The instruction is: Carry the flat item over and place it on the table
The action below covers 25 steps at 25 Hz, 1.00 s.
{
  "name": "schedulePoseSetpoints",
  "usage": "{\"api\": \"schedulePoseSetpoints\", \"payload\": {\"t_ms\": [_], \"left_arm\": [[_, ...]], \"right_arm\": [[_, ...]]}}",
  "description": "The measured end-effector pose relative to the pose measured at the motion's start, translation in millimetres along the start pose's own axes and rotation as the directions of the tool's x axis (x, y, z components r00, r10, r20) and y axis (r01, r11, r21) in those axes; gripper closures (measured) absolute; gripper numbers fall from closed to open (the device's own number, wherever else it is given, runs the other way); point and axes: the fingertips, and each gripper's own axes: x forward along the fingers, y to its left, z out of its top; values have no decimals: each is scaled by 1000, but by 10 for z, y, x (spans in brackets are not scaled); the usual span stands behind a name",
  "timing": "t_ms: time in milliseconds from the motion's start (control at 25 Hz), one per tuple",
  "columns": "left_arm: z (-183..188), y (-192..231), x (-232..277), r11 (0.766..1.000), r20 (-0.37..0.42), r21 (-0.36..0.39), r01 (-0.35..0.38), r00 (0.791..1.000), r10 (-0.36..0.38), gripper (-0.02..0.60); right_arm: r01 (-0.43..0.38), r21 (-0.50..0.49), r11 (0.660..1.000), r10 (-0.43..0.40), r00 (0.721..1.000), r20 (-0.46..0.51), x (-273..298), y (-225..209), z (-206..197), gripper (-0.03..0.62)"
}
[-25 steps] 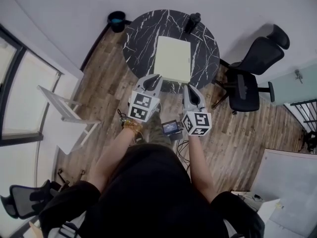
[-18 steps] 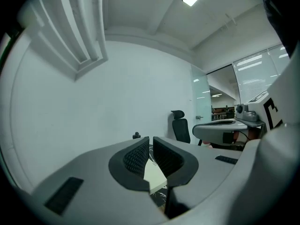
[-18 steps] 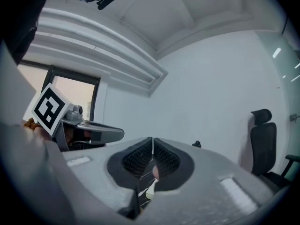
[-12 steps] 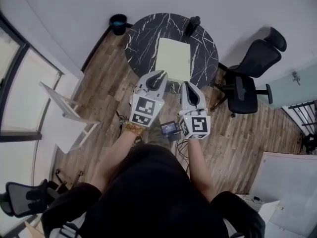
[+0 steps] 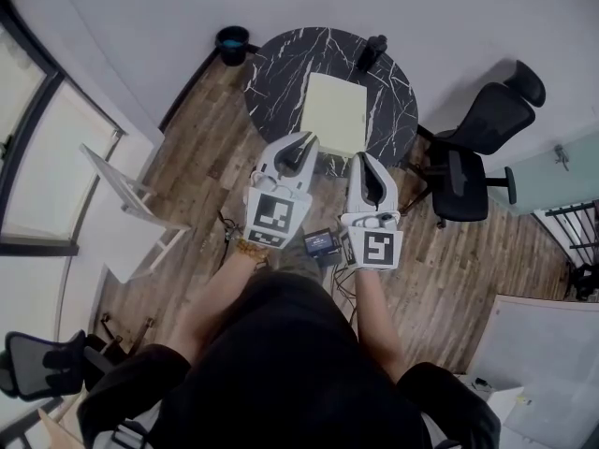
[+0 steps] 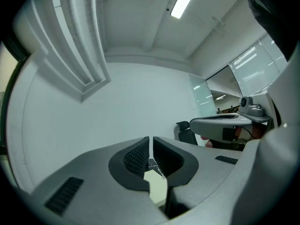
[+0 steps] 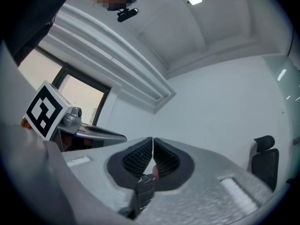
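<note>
A pale yellow flat sheet lies on the round black marble table, toward its near right side. Neither gripper touches it. My left gripper is shut and empty, held up in front of the table's near edge. My right gripper hangs beside it, also shut and empty. In the left gripper view the jaws are pressed together and tilted toward the wall and ceiling, with a sliver of the sheet below them. The right gripper view shows shut jaws over a strip of marble table.
A dark cup stands at the table's far edge. A black office chair is right of the table, a dark bin at its far left. A white chair stands at left. A small device with cables lies on the wood floor.
Both grippers have lifted closer to the head camera and tilted upward, drawing a little back from the sheet. Their jaws stay shut. The sheet has not moved.
</note>
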Motion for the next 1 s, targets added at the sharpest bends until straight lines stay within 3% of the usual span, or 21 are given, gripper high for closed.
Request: {"api": "schedulePoseSetpoints", "payload": {"t_ms": [480, 640, 800, 1000], "left_arm": [[357, -39, -128, 997, 92, 68, -28, 996, 22, 548], [420, -81, -169, 999, 102, 19, -42, 994, 40, 551], [449, -138, -178, 997, 108, 69, -34, 994, 26, 557], [483, -159, -210, 998, 107, 19, -53, 993, 51, 558]], "right_arm": [[13, -53, 999, -7, 995, 98, -72, 38, 434, 591], [16, -73, 997, -8, 994, 107, -118, 64, 494, 592], [22, -80, 997, -13, 994, 111, -151, 61, 490, 592], [6, -84, 996, 6, 991, 137, -172, 95, 559, 592]]}}
